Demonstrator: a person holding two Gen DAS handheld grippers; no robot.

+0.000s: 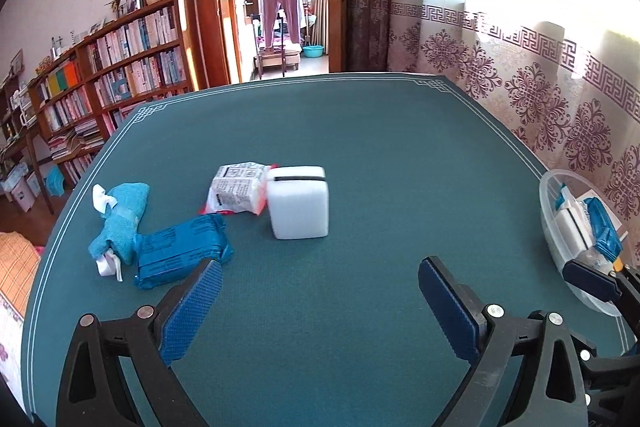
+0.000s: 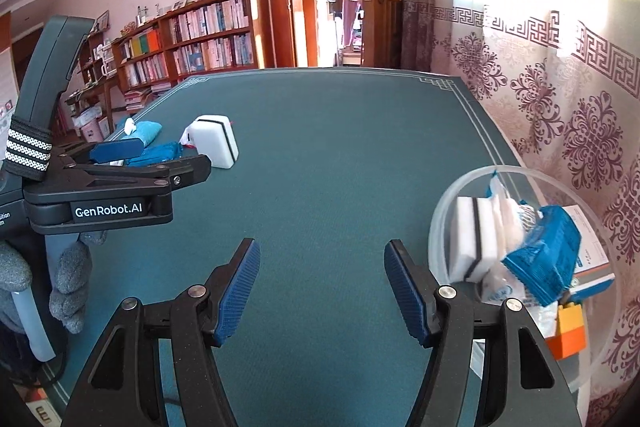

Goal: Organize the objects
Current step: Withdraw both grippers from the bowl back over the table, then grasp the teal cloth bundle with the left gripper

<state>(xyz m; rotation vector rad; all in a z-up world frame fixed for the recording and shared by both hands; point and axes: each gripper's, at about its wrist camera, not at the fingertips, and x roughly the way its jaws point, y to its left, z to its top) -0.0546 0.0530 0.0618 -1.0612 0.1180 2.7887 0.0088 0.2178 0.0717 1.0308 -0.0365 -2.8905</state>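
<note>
On the green table [image 1: 360,131], which fills both views and has a thin white border line near its edge, a few loose things lie toward the left side. At the table's right edge, against the patterned curtain [image 1: 560,99], stands a clear plastic bowl [image 2: 452,195]. It holds a white sponge with a dark stripe [image 2: 472,239], a blue packet [image 2: 544,255] tilted on top of white wrapped packs, and an orange block [image 2: 568,331] low at the near side.

The left gripper [image 1: 320,307] hovers over bare table with its blue-padded jaws spread wide and nothing between them. The right gripper [image 2: 322,291] is likewise spread apart and empty, just beside the bowl's left rim.

Out on the table, the biggest loose item is a white sponge block [image 1: 298,203] with a dark stripe across its top, standing upright. Touching its left side is a white printed packet with red edges [image 1: 238,189]. Nearer the left gripper lies a blue wrapped packet [image 1: 180,253], its corner just beside the left finger pad [image 1: 192,311]. Left of that lies a blue cloth [image 1: 120,215], with bits of white at both its ends.
</note>
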